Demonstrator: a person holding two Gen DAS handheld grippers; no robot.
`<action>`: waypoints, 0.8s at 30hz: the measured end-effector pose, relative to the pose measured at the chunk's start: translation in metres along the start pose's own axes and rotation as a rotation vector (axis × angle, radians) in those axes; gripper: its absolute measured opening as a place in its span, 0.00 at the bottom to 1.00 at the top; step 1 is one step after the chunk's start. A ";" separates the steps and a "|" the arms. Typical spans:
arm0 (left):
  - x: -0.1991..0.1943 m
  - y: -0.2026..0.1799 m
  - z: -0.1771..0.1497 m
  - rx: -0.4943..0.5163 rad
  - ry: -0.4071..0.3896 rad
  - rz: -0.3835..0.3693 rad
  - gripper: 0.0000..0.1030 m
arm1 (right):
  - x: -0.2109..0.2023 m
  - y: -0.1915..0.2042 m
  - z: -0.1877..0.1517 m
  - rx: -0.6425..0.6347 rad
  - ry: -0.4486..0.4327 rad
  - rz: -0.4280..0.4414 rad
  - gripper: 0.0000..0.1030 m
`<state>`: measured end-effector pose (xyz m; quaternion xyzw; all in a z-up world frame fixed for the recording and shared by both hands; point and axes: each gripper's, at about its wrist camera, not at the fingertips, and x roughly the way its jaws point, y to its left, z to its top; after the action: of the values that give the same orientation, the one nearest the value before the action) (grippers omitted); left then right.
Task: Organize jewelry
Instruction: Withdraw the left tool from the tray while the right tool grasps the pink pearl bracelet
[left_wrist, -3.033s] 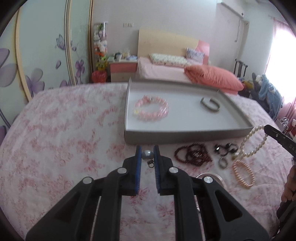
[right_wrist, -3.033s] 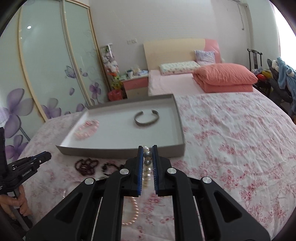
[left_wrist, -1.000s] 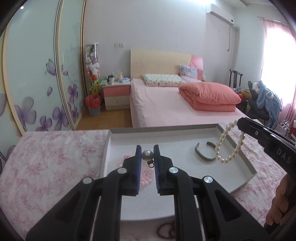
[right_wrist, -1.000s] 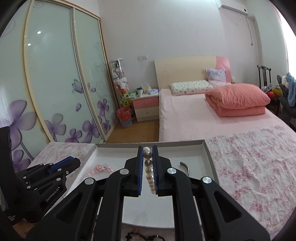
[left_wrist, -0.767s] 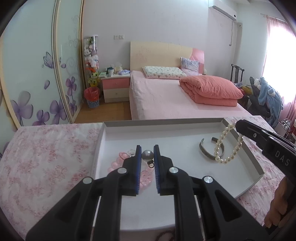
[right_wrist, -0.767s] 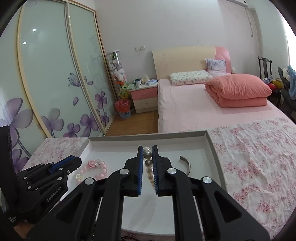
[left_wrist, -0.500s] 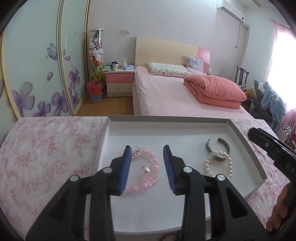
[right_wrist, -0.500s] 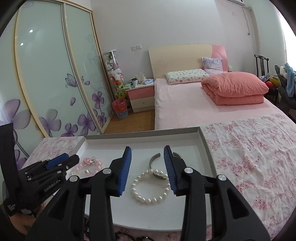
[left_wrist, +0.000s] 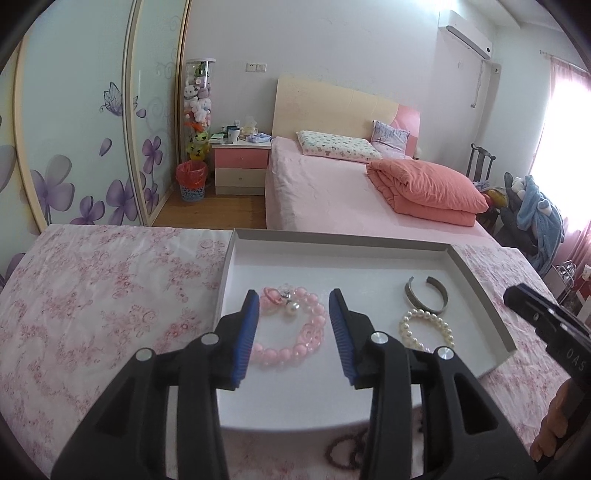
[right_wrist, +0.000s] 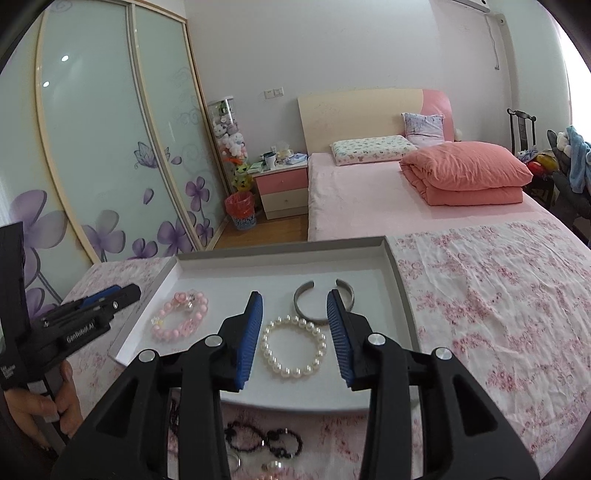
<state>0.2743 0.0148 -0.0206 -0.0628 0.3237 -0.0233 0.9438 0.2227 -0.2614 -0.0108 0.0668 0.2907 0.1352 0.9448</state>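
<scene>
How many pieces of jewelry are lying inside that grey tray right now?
4. In the tray: a pink bead bracelet at left, a pearl earring resting on it, a white pearl bracelet in front, and a silver cuff behind it.

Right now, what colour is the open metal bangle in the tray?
Silver-grey; the bangle shows best in the right wrist view.

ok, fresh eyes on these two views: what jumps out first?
The shallow grey tray on the flowered cloth, holding a pink bead bracelet at its left, a white pearl bracelet in front and a metal cuff just behind it. Both grippers hang open above it: the right gripper over the pearls, the left gripper over the pink beads. Dark bead bracelets lie outside the tray's near edge.
</scene>
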 end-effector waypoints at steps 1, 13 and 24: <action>-0.004 0.000 -0.002 0.000 0.000 -0.005 0.39 | -0.005 0.000 -0.005 -0.008 0.012 0.002 0.37; -0.066 0.014 -0.060 0.050 0.027 -0.036 0.50 | -0.043 0.005 -0.080 -0.092 0.212 0.035 0.37; -0.070 0.000 -0.104 0.080 0.118 -0.060 0.55 | -0.041 0.017 -0.111 -0.148 0.281 -0.006 0.44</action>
<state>0.1552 0.0096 -0.0592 -0.0333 0.3754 -0.0679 0.9238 0.1235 -0.2525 -0.0766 -0.0235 0.4094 0.1613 0.8977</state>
